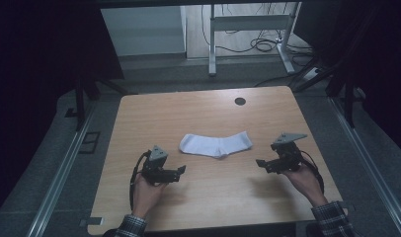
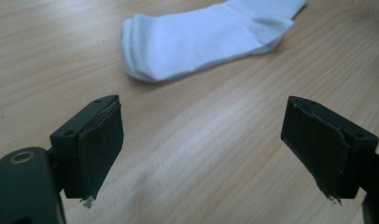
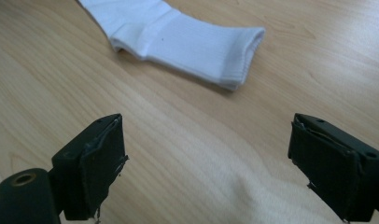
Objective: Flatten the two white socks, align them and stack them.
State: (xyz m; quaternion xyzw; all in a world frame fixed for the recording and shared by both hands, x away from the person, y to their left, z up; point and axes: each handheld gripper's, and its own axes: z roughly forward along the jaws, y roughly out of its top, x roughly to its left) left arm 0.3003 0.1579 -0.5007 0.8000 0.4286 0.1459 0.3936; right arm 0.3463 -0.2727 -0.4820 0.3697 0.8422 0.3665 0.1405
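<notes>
Both the left gripper [image 1: 181, 171] and right gripper [image 1: 260, 163] gape, flanking white socks [image 1: 216, 143] mid-table [image 1: 154, 108]

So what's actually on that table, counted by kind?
White socks, stacked as a pair: 2
Hand-held claws, the left claw and the right claw, both open: 2
Total: 4
</notes>
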